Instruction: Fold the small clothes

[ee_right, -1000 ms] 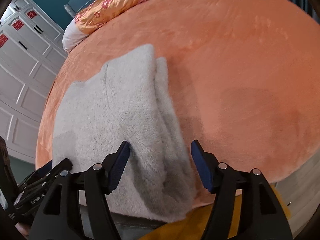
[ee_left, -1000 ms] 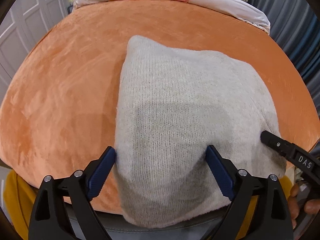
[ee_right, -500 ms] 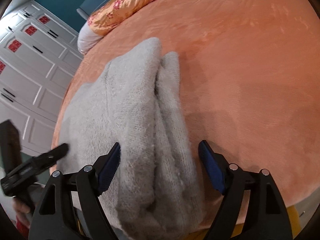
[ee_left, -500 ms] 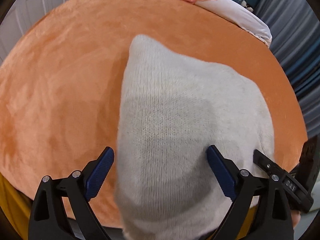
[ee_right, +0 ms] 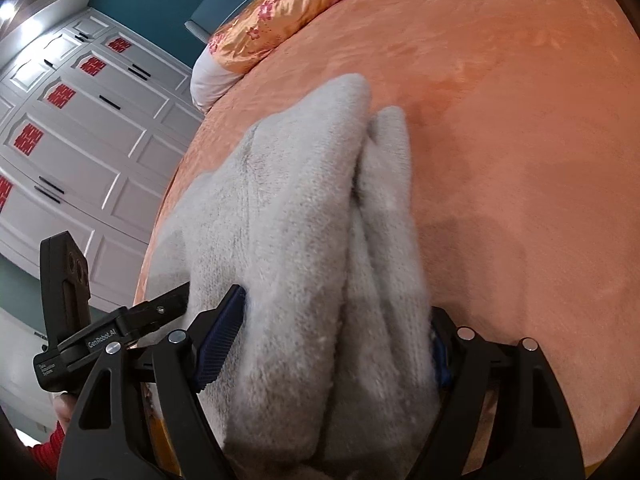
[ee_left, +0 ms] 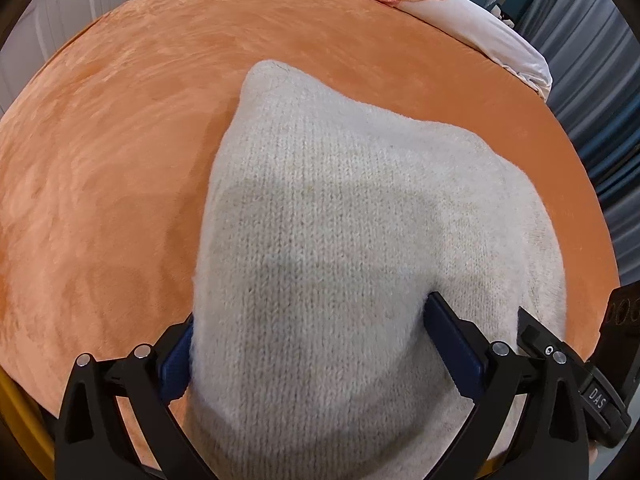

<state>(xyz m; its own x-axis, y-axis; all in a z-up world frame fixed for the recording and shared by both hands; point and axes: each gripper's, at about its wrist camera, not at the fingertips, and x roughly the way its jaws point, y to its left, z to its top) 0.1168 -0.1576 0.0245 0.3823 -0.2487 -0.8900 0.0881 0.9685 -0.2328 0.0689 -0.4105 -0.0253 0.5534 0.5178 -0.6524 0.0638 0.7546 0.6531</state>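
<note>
while my left gripper (ee_left: 308,344) widens around the grey sweater (ee_left: 360,220), my right gripper (ee_right: 340,344) straddles the folded edge unclamped; layers may slide apart.

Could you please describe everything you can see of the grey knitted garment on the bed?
The knitted garment is pale grey, soft and fuzzy, already folded into thick stacked layers, visible along its edge in the right wrist view. It lies flat on the orange plush bedspread, near its front edge. The left claw, opening, and the right claw each straddle its near end, which bulges between their blue pads.
</note>
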